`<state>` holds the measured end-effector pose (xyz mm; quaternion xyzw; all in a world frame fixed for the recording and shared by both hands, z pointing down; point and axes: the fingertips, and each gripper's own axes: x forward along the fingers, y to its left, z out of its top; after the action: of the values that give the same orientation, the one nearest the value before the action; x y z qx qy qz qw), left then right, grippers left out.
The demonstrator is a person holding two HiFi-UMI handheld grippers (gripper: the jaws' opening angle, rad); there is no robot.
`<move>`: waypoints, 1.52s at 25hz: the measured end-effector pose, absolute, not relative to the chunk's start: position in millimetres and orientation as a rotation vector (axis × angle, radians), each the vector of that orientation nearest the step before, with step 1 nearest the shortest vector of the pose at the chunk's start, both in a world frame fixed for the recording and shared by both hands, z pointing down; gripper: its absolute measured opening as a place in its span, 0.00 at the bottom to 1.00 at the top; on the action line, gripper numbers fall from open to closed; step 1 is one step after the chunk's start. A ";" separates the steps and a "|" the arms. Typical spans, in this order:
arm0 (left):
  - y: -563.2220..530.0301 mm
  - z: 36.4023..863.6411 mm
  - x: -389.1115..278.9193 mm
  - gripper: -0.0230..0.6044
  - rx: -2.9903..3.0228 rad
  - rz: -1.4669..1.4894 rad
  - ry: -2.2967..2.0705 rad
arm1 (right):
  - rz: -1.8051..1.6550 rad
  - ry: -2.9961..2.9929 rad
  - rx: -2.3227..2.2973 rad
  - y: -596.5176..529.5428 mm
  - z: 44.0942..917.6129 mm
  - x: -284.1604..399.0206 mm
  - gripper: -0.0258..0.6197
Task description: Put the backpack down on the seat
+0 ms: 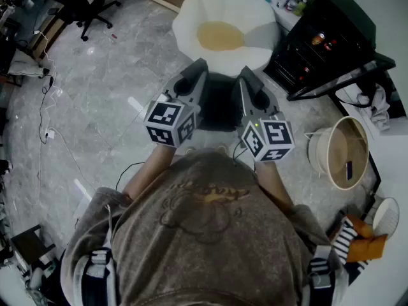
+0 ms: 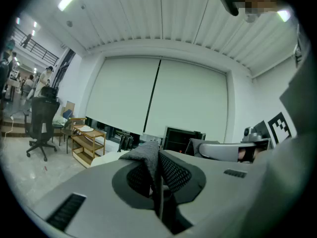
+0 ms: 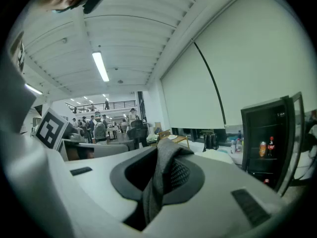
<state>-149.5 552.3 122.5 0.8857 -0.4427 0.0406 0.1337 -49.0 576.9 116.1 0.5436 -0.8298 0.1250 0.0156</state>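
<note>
Trailing over the floor at far left, a cable (image 1: 44,116) might catch a foot if the person steps sideways, though it lies well apart from them. The left claw (image 2: 157,182) is clamped on a thin fold of grey strap (image 2: 147,155). With so little cloth between the jaws, I judge it could slide out under the load.

The backpack (image 1: 218,107) hangs dark between the two claws, in the air just short of the white seat (image 1: 185,24). If either grip fails here, it would likely drop to the floor in front of the seat rather than onto it. Set too near the front edge, it could tip off the rounded rim.

The right claw (image 3: 158,182) is likewise closed on the other strap (image 3: 166,157), again by a narrow pinch. Letting go unevenly would probably swing the bag to one side.

Right of the seat stands a black cabinet (image 1: 319,43), which a swinging bag might strike, and a round basket (image 1: 338,152) sits near the right elbow.
</note>
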 end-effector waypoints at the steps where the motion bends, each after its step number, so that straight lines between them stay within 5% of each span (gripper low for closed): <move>1: 550.6 122.0 -150.1 0.08 2.562 0.114 -1.287 | 0.379 -2.592 1.679 574.2 115.9 -49.4 0.09; 38: 424.9 132.4 -150.0 0.08 2.623 0.073 -1.175 | 0.375 -2.631 1.734 454.8 121.9 -45.9 0.09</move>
<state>-150.0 424.9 132.4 0.9042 -0.4052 0.0250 0.1329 -45.9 454.8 121.9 0.5464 -0.8290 0.1181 -0.0159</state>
